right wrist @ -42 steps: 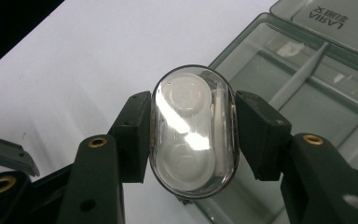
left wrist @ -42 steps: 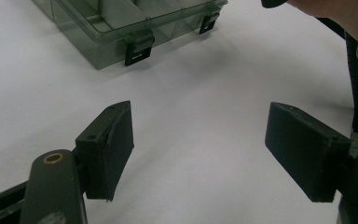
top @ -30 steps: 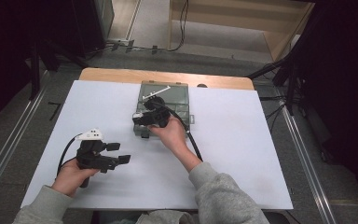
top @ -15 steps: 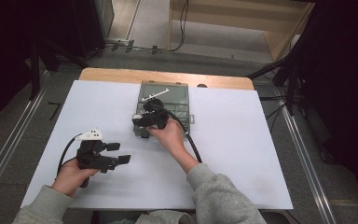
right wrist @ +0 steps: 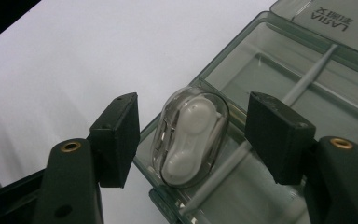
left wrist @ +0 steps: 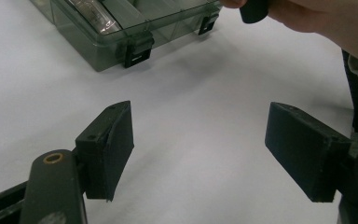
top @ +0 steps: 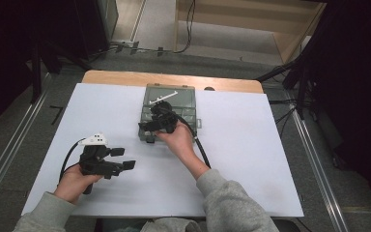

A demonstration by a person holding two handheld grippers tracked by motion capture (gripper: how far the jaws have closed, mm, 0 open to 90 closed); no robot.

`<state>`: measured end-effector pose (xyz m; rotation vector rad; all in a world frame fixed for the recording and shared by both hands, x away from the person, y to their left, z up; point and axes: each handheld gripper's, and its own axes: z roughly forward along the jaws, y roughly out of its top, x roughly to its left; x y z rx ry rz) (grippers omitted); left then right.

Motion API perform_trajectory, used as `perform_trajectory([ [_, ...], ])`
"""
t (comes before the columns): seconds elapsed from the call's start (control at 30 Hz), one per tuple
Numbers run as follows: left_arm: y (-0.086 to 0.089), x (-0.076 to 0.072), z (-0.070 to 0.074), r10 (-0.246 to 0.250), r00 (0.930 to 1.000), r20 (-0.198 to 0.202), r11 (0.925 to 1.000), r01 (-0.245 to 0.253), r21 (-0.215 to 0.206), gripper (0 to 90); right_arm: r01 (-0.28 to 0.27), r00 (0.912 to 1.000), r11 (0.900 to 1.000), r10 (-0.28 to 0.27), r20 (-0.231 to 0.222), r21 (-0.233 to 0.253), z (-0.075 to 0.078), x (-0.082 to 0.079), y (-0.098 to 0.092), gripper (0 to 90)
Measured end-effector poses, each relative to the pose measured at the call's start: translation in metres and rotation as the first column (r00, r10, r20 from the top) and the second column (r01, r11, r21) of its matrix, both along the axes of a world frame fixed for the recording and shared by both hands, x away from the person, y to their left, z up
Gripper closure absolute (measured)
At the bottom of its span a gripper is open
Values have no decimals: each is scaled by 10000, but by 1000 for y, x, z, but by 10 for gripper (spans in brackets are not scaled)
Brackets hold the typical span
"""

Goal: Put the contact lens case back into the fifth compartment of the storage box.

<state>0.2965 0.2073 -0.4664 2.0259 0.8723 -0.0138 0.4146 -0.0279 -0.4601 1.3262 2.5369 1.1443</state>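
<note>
A translucent green compartment box [top: 183, 104] lies open at the back middle of the white table. In its front left compartment rests a clear oval case [right wrist: 189, 137] with a white two-lobed insert. My right gripper [top: 149, 130] hovers over that corner, open, and its jaws stand on either side of the case [right wrist: 198, 135] without touching it. My left gripper [top: 124, 158] is open above bare table at the front left [left wrist: 200, 130], holding nothing. The box [left wrist: 121, 28] and its black latches [left wrist: 137, 49] lie ahead of it.
A thin pale rod [right wrist: 307, 70] lies across the box's compartments [right wrist: 279, 65], and a white stick [top: 162, 98] shows on the box from above. The right hand [left wrist: 317, 18] is at the box's front. A wooden table edge [top: 125, 77] runs behind.
The right gripper has barely shifted over the box's front left corner. The left gripper has stayed where it was.
</note>
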Motion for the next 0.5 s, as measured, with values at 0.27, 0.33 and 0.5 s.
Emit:
perform_trajectory([
  [0.27,-1,1,0,173,9998,28,9998,-174,120,244,-221,9997,9995,219,128,222,7,-4,-19,335],
  [0.33,-1,2,0,183,9998,21,9997,-183,172,243,-318,9993,9990,311,189,329,9,-7,-23,335],
  [0.5,-1,4,1,229,9997,-61,9997,-228,121,243,-554,9981,9977,543,284,393,12,-17,-35,328],
])
